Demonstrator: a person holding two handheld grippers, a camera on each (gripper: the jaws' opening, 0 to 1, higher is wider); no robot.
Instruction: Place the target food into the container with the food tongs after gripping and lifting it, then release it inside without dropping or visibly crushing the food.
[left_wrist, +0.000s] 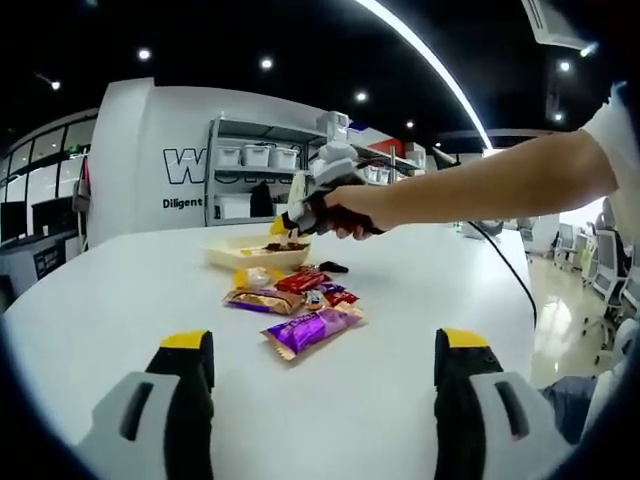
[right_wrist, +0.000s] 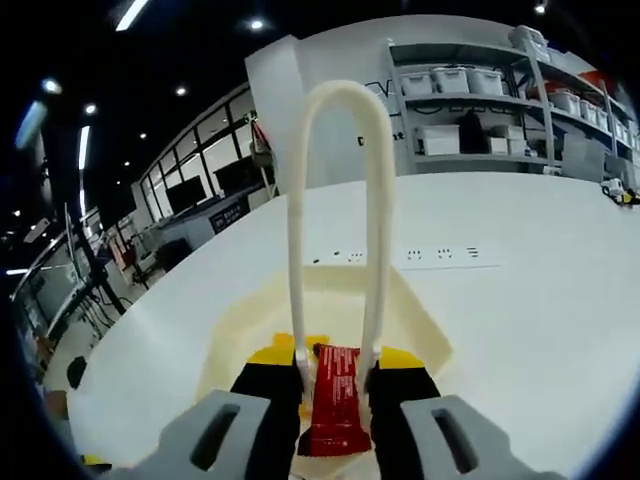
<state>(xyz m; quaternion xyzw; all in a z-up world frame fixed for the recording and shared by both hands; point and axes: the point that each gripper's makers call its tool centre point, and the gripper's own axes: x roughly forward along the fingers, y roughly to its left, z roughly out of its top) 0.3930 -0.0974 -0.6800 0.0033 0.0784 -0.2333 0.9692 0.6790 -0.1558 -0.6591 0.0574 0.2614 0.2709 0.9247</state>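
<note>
Shelving with storage bins lines the far wall of a dim, spot-lit room, and a broad white counter (left_wrist: 420, 300) carries the whole job; in the left gripper view a loose heap of wrapped snacks (left_wrist: 300, 300) lies near the middle, a purple packet (left_wrist: 310, 330) nearest the camera, with the shallow cream container (left_wrist: 225, 255) just behind the heap; the left tool (left_wrist: 325, 365) stands wide and empty over bare counter, well apart from the snacks, apparently parked out of the way while the other hand works; the right tool (left_wrist: 300, 218), gripped in a person's hand, reaches over the container from the right; in the right gripper view the right tool (right_wrist: 335, 385) is clamped on the two arms of the white food tongs (right_wrist: 340, 200), squeezing them narrow, and a red packet (right_wrist: 336, 395) sits between those arms, directly over the cream container (right_wrist: 410, 320); the packet shows no obvious creasing, though whether it hangs free or touches the container floor cannot be told; holding the tongs pressed is what keeps the packet pinned, so the carry looks all but done, and the step left, I judge, is to ease the squeeze gently so the tongs spread and the packet settles inside rather than falling.
</note>
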